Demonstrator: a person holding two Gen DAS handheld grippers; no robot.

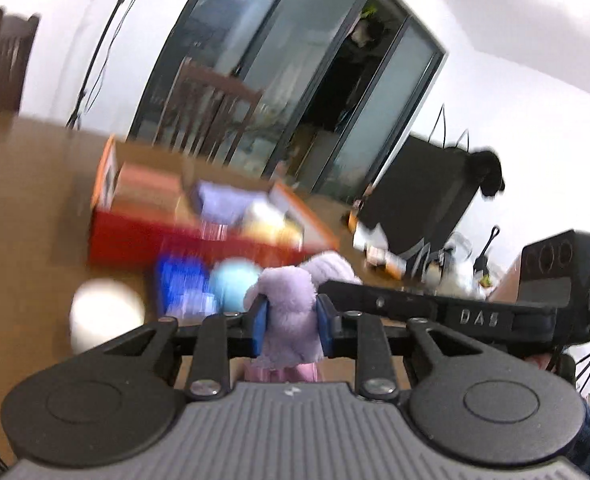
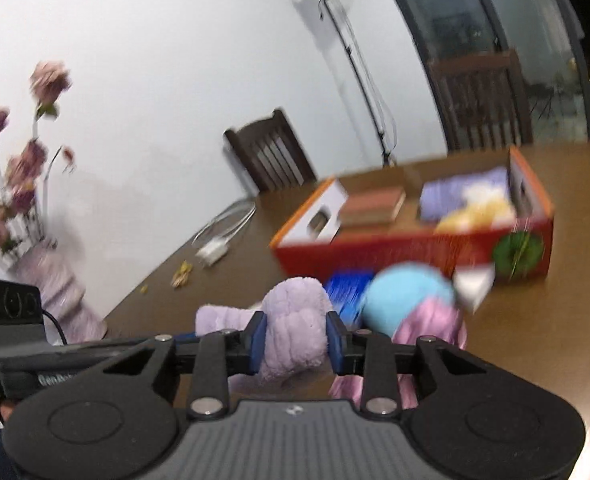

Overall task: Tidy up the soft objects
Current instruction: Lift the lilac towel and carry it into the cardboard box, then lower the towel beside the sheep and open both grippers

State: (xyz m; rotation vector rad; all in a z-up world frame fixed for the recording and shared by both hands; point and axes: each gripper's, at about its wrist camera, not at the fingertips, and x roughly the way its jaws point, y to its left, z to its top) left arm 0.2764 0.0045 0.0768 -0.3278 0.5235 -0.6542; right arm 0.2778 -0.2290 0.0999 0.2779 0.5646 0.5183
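Currently, your left claw is clamped on one end of the lilac plush towel, its blue pads pressing the fabric from both sides. Your right claw is likewise clamped on the same towel's other end, bunched between its pads. Both ends sit raised above the brown counter. Beyond the towel, a light-blue ball lies just before the red box, which holds folded soft items.
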